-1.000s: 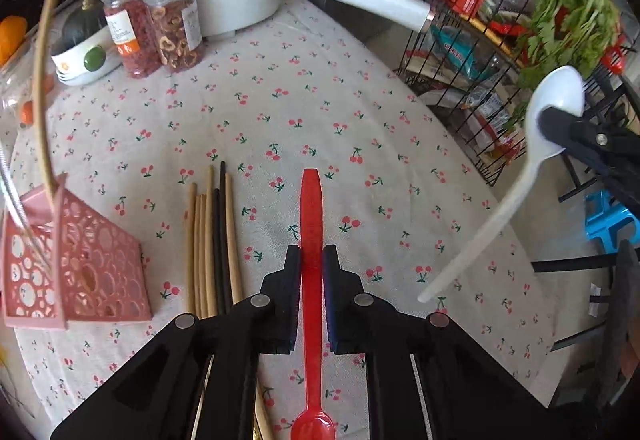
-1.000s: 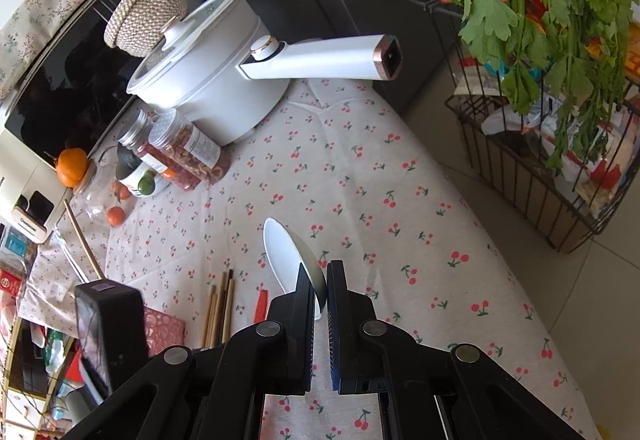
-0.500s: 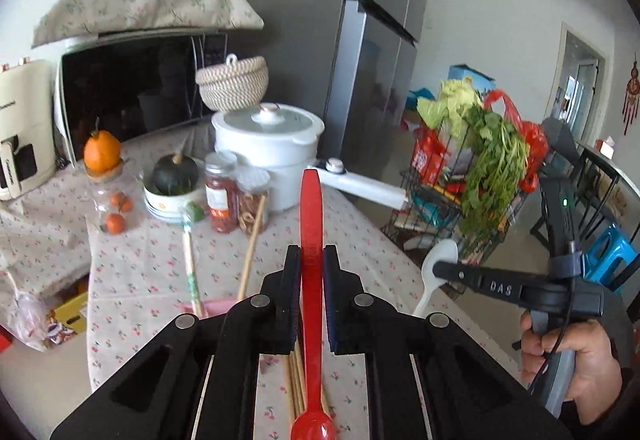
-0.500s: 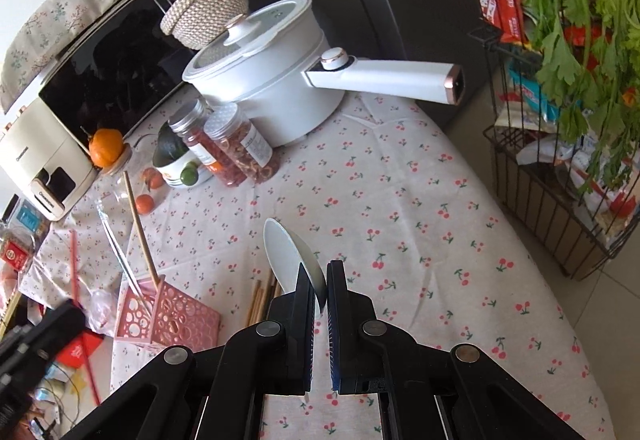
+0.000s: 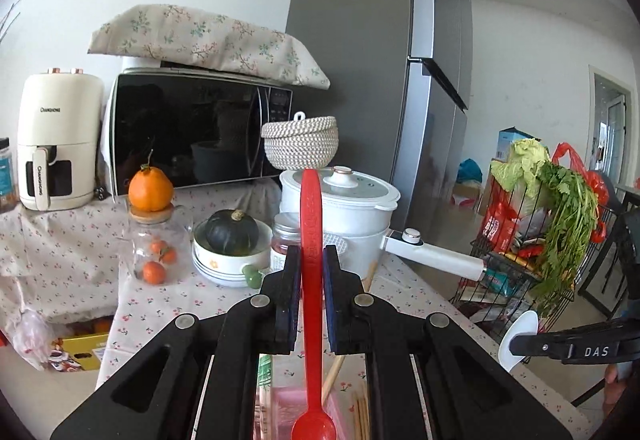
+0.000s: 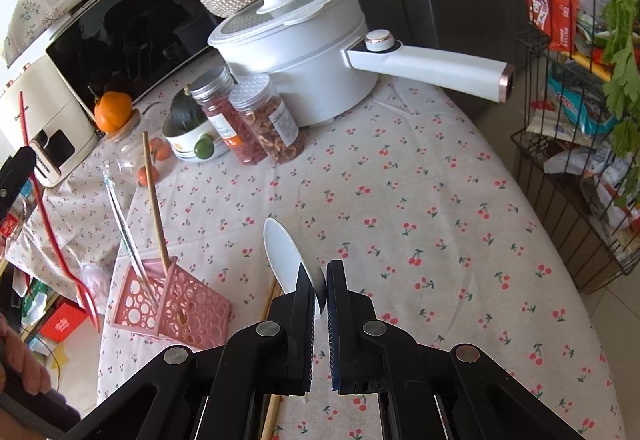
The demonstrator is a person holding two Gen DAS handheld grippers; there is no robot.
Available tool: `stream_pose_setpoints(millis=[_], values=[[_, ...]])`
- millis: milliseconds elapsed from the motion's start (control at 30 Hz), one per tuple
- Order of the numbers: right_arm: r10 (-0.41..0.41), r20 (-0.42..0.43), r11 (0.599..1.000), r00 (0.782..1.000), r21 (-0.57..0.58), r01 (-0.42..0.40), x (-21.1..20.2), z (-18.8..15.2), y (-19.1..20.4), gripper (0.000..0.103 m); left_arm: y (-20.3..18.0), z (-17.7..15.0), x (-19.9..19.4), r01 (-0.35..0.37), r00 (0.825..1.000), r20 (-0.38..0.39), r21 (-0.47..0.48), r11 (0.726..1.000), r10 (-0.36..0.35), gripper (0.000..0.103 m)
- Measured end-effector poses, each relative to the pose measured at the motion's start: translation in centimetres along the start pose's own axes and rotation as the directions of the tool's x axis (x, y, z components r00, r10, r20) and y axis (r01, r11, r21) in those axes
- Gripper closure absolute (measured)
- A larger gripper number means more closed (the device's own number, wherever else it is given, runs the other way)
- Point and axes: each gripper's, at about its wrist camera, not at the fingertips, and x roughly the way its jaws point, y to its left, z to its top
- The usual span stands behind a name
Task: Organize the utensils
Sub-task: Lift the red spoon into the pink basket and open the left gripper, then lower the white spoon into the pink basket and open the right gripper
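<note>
My left gripper (image 5: 311, 260) is shut on a red spoon (image 5: 311, 224), held upright with its bowl down, above the pink perforated utensil basket (image 5: 298, 408). The red spoon also shows at the left of the right wrist view (image 6: 48, 224). My right gripper (image 6: 319, 276) is shut on a white spoon (image 6: 285, 252), held above the table. The pink basket (image 6: 172, 308) stands on the cherry-print tablecloth (image 6: 400, 208) with a wooden chopstick (image 6: 156, 204) and a clear utensil (image 6: 124, 224) in it. More chopsticks (image 6: 272, 296) lie beside it.
A white pot (image 6: 304, 40) with a long handle, two spice jars (image 6: 248, 116), a bowl holding a squash (image 6: 188, 128), a glass jar topped by an orange (image 6: 114, 112) and a microwave (image 5: 192, 128) stand at the back. A wire vegetable rack (image 6: 580, 144) stands right of the table.
My left gripper has lifted and tilted up with the red spoon, now upright over the pink basket. My right gripper with the white spoon has shifted slightly.
</note>
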Motion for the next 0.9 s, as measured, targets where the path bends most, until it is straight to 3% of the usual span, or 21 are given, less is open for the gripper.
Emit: stream_pose_setpoints(millis=[233,300,367,567,733,900], values=[[-0.014,-0.010,0.999,1.000,-0.043,0.013,1.0,0.0,1.0,0.099,1.4,-2.2,1.6,0.002,0.998,-0.067,-0.020,1.000,-0.003,0.091],[-0.013,-0.008,0.999,1.000,-0.047,0.013,1.0,0.0,1.2,0.099,1.5,-2.3,1.9,0.012,0.993,-0.116,-0.020,1.000,-0.014,0.079],[-0.012,-0.004,0.999,1.000,-0.048,0.012,1.1,0.0,1.3,0.099,1.8,-2.4,1.6,0.011,0.991,-0.132,-0.037,0.999,-0.016,0.050],[0.027,0.016,0.999,1.000,-0.031,-0.026,0.6,-0.1,2.5,0.099,2.3,-1.5,-0.1,-0.001,0.976,-0.217,-0.078,0.997,-0.016,0.043],[0.086,0.072,0.996,0.994,-0.031,-0.083,-0.6,0.2,4.4,0.099,2.5,-1.0,-2.5,-0.054,0.944,-0.330,-0.070,0.996,0.028,0.026],[0.143,0.149,0.989,0.979,-0.070,-0.133,-1.6,0.3,6.7,0.099,2.9,-1.9,-4.5,-0.098,0.878,-0.476,-0.077,0.992,0.050,0.018]])
